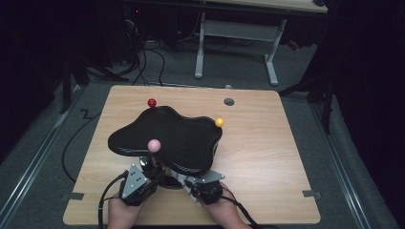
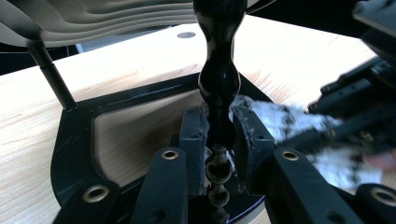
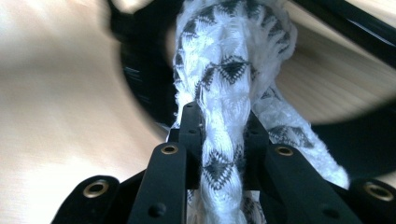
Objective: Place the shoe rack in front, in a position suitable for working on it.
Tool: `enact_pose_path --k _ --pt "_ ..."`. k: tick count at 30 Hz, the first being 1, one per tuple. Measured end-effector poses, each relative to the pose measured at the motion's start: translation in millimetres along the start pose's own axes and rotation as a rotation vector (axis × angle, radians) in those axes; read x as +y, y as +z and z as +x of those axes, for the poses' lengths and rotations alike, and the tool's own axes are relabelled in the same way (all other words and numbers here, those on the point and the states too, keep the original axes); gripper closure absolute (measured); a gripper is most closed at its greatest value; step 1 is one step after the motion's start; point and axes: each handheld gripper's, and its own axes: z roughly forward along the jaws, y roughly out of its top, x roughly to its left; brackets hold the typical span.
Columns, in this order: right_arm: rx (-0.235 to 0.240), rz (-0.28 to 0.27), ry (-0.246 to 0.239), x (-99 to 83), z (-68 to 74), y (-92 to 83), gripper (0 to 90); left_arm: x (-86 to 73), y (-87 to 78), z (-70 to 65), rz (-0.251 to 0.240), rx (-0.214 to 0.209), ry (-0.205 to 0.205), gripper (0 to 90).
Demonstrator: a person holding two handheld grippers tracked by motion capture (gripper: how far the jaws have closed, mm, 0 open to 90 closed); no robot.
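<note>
A black stand with a wavy top (image 1: 167, 138) sits on the wooden table (image 1: 258, 143). It carries a red ball (image 1: 152, 102), a yellow ball (image 1: 219, 122) and a pink ball (image 1: 154, 145). Under its near edge my left gripper (image 1: 153, 171) is shut on the stand's black turned post (image 2: 218, 70), the pads (image 2: 194, 135) pressing it low down just above the black base frame (image 2: 74, 140). My right gripper (image 3: 223, 121) is shut on a white cloth with a black zigzag pattern (image 3: 229, 60), bunched beside the post (image 2: 289, 121) over the base frame (image 3: 140, 70).
A round grey hole (image 1: 229, 101) marks the table's far side. Beyond the table stand a white desk frame (image 1: 239, 33) and loose cables on the floor (image 1: 143, 57). The person's hands (image 1: 122, 214) come in at the near edge.
</note>
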Motion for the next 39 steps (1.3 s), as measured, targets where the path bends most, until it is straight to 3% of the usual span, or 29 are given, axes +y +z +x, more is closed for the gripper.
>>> enact_pose_path --k 6,9,12,17,19,21,25,28,30,32,33,39 --pt "0.086 -0.014 -0.098 5.0 36.5 10.9 76.9 -0.4 -0.3 -1.3 -0.002 -0.002 0.002 74.8" --pt "0.089 -0.009 -0.124 4.5 44.2 13.0 76.8 -0.6 -0.3 -1.1 -0.003 -0.004 0.002 74.7" --pt "0.081 -0.023 -0.110 5.2 37.2 8.8 77.0 -0.7 -0.4 -1.0 -0.003 -0.004 0.003 74.7" --pt "0.021 -0.063 -0.083 4.2 16.9 -5.0 77.1 -0.2 -0.3 -0.9 -0.001 -0.005 0.004 74.7" --pt "-0.017 -0.068 -0.073 3.2 4.9 -7.5 77.0 -0.1 -0.3 -1.0 -0.001 -0.004 0.004 74.8" --pt "-0.095 -0.061 -0.055 1.7 -12.4 -7.4 77.2 -0.2 -0.5 -1.2 0.000 -0.003 0.004 74.7" --pt "-0.139 -0.028 -0.056 0.1 -23.4 -0.7 77.8 -1.0 -2.5 -1.5 0.000 -0.005 0.007 74.7" --pt "-0.111 -0.004 -0.056 -2.6 -23.7 5.6 79.6 -1.4 -7.4 0.5 0.010 0.015 0.025 74.6" --pt "-0.062 -0.006 -0.080 -2.5 -9.9 6.7 79.9 -4.4 -14.1 10.1 0.008 0.027 -0.006 74.6" --pt "-0.051 -0.011 -0.098 -2.9 -4.8 7.1 80.0 -5.6 -16.0 13.5 0.008 0.034 -0.017 74.6" --pt "-0.015 -0.011 -0.111 -2.8 6.3 7.8 80.0 -6.6 -17.3 16.7 0.004 0.039 -0.030 74.6" --pt "0.052 -0.021 -0.142 -0.8 27.4 10.5 78.8 -12.0 -22.9 34.4 -0.009 0.074 -0.074 74.6"
